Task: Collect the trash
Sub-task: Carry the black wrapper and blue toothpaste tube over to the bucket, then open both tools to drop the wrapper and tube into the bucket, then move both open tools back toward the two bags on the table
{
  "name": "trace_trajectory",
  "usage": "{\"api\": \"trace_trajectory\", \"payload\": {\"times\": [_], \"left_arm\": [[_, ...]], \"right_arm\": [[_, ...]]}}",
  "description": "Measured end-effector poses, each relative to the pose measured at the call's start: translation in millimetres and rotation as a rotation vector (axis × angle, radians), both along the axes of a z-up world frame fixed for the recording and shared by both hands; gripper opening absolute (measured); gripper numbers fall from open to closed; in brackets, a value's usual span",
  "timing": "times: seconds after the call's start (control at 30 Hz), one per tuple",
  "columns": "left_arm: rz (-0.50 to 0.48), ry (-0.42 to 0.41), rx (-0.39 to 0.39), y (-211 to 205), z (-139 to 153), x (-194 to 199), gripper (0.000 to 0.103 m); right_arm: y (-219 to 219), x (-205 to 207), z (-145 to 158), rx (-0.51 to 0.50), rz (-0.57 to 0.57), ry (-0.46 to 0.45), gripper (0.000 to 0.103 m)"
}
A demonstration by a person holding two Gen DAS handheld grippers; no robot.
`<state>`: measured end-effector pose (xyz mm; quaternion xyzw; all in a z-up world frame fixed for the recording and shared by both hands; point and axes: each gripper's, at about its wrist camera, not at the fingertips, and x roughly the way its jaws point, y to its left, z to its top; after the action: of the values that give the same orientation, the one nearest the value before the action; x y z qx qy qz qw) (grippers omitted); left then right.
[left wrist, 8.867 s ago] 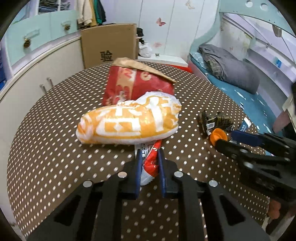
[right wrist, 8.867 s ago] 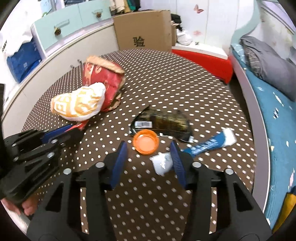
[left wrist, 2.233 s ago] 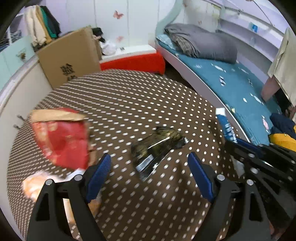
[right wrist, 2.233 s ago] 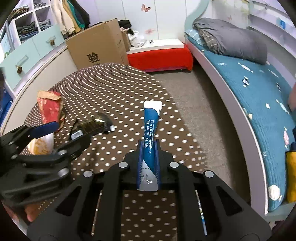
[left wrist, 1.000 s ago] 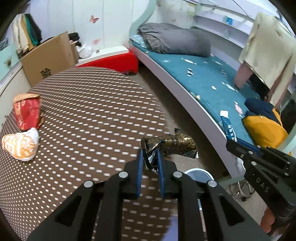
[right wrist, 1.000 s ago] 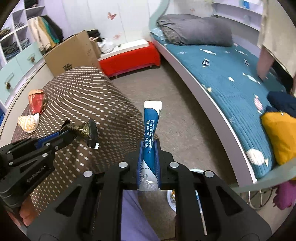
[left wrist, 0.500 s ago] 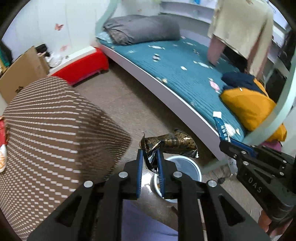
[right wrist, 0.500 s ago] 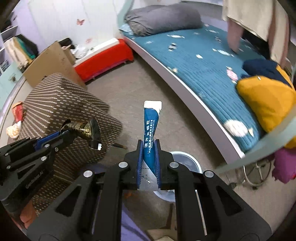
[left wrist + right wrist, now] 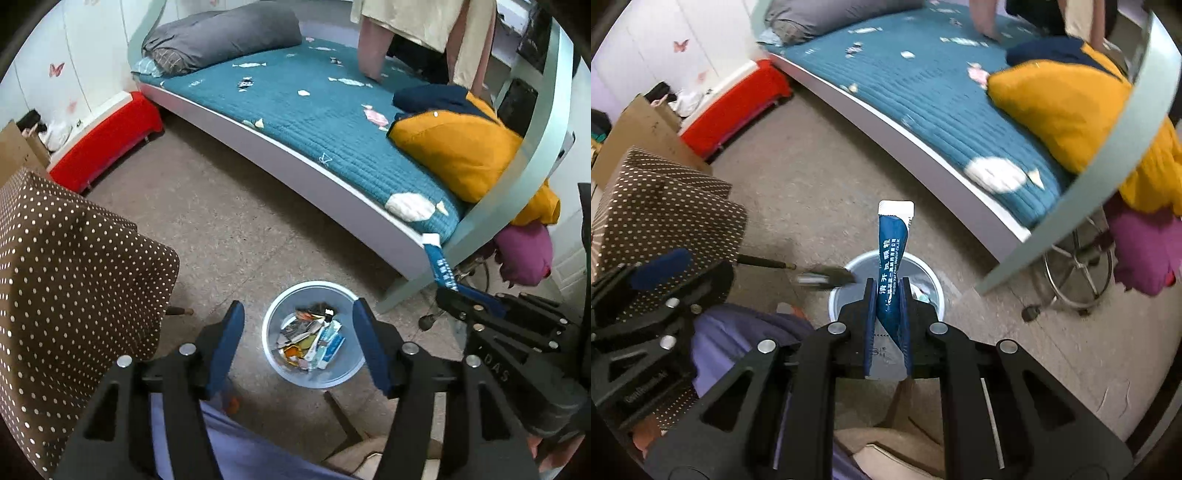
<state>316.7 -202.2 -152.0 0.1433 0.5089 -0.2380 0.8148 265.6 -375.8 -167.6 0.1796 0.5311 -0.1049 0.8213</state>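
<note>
A pale blue trash bin (image 9: 343, 371) stands on the floor with several wrappers inside. My left gripper (image 9: 298, 349) is open and empty, held above the bin. In the right wrist view a dark wrapper (image 9: 827, 277) shows blurred in the air at the bin's left rim (image 9: 837, 291). My right gripper (image 9: 889, 295) is shut on a blue and white sachet (image 9: 892, 254), held upright over the bin; the sachet also shows in the left wrist view (image 9: 439, 264), to the right of the bin.
A table with a brown dotted cloth (image 9: 66, 258) stands left of the bin. A bed with a teal cover (image 9: 325, 122) runs behind, a yellow cushion (image 9: 465, 155) on it. A red bench (image 9: 107, 140) is at the back left. A wheeled stool base (image 9: 1075, 273) stands right.
My left gripper has opened and let go of the dark wrapper, which is falling toward the bin. Both grippers moved closer over the bin. The right gripper still holds the sachet.
</note>
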Motion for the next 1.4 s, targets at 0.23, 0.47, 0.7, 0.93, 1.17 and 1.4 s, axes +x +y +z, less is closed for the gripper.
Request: {"api": "trace_trajectory", "payload": {"times": [0.23, 0.47, 0.7, 0.93, 1.17, 1.4], "left_arm": [[0.048, 0.018, 0.017, 17.0, -7.5, 6.9, 0.060], [0.110, 0.025, 0.018, 42.3, -7.2, 10.0, 0.060], [0.125, 0.037, 0.025, 49.4, -8.8, 12.0, 0.062], [0.140, 0.031, 0.028, 53.6, -3.8, 8.9, 0.063], [0.153, -0.003, 0.012, 64.4, 13.0, 3.7, 0.066], [0.184, -0.045, -0.014, 82.1, 36.0, -2.2, 0.067]], "right_arm": [[12.7, 4.8, -11.0, 0.016, 0.039, 0.033, 0.013], [33.1, 17.8, -6.2, 0.025, 0.069, 0.025, 0.062], [42.1, 16.9, -5.8, 0.013, 0.073, 0.019, 0.062], [45.9, 16.2, -4.5, 0.010, 0.077, 0.026, 0.062], [54.7, 18.5, 10.0, 0.003, 0.090, -0.005, 0.063], [70.7, 22.2, 28.6, -0.003, 0.104, -0.045, 0.065]]}}
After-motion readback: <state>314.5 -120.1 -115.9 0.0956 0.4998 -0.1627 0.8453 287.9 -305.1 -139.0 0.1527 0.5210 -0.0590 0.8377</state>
